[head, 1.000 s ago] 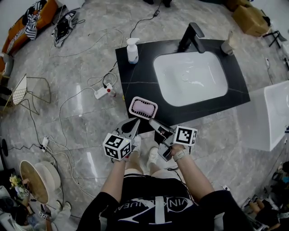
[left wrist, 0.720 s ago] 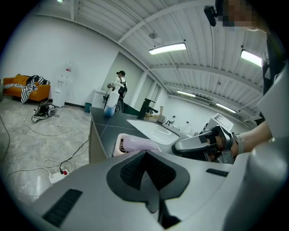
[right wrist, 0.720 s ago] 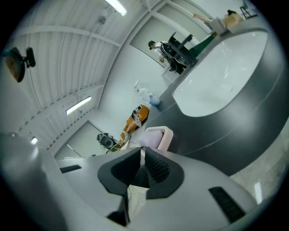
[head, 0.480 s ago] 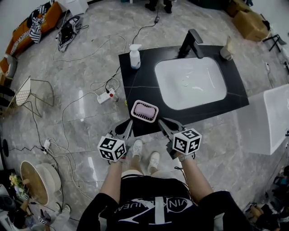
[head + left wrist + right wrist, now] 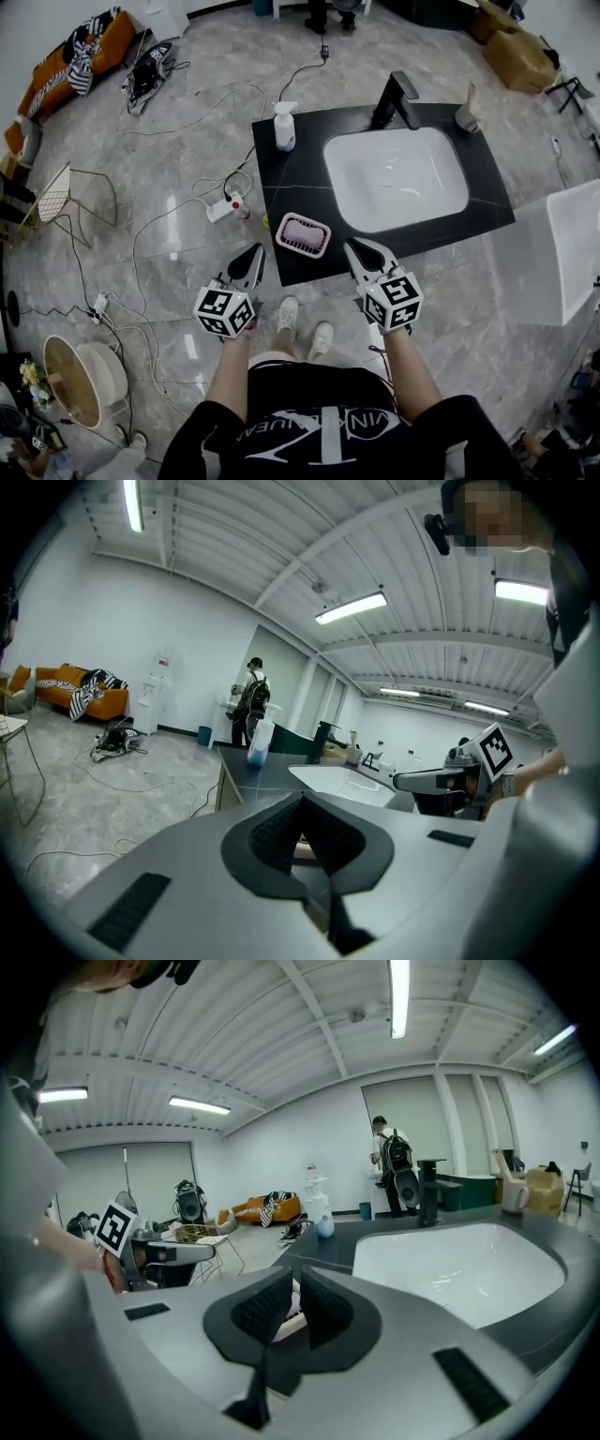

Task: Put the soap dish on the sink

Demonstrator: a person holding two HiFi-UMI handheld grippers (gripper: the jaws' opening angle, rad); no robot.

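Observation:
The pink soap dish (image 5: 302, 234), with a pale bar of soap in it, rests on the black counter (image 5: 291, 183) near its front left corner, left of the white sink basin (image 5: 398, 178). No gripper touches it. My left gripper (image 5: 251, 258) hovers in front of the counter edge, below and left of the dish, its jaws together and empty. My right gripper (image 5: 359, 250) is over the front edge to the dish's right, also shut and empty. In the right gripper view the pads of that gripper (image 5: 293, 1279) nearly meet; a pale sliver of the dish (image 5: 292, 1316) shows beyond them.
A black faucet (image 5: 396, 98) stands behind the basin, a pump bottle (image 5: 284, 127) at the counter's back left, a cup (image 5: 467, 114) at the back right. A power strip (image 5: 223, 206) and cables lie on the floor at left. A white unit (image 5: 562, 248) stands at right.
Both grippers have drawn back from the soap dish toward the person and apart. The right gripper has rolled so its marker cube faces up. The dish stays on the counter.

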